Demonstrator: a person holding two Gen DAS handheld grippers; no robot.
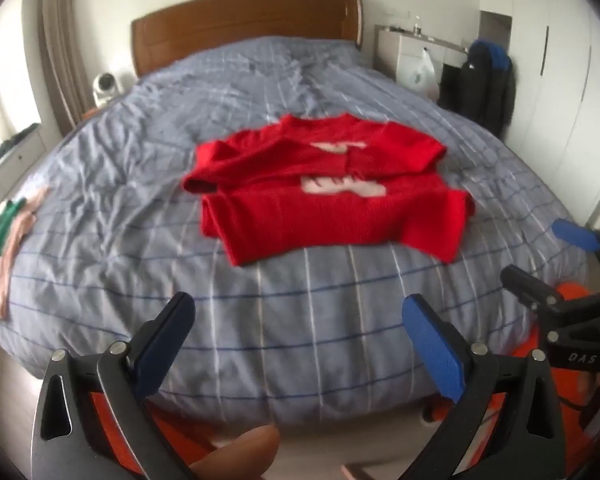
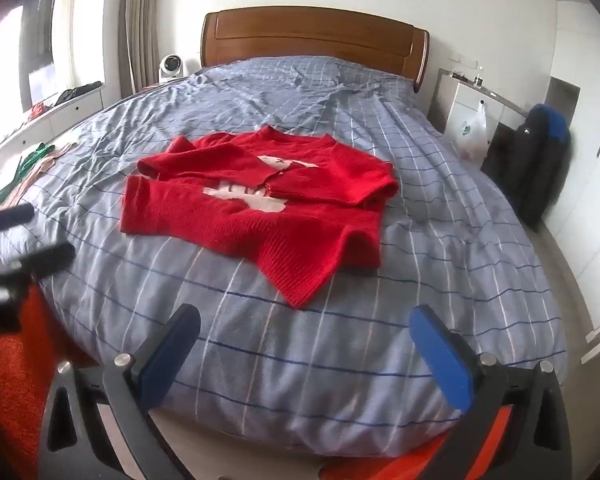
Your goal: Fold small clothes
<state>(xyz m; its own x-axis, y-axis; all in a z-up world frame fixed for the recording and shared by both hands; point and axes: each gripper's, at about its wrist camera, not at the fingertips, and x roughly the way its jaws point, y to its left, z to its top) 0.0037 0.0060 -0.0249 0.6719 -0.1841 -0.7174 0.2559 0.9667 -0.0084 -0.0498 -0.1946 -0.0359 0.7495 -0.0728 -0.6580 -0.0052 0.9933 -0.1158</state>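
Red sweater (image 2: pixel 256 204) flat mid-bed, well ahead of both tongs, L (image 1: pixel 300 340) & R (image 2: pixel 306 344), wide open, empty.

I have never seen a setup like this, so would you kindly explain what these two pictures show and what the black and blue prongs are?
There is no robot here: a person holds a two-finger gripper in each hand, and each gripper carries a fisheye camera looking forward along its fingers. One picture comes from the left gripper, the other from the right gripper; each also catches the other gripper at its edge. Both stand open and hold nothing. They face a bed with a checked grey-blue cover. On it lies a red sweater, its sleeves folded across the chest. More clothes lie at the bed's left edge.
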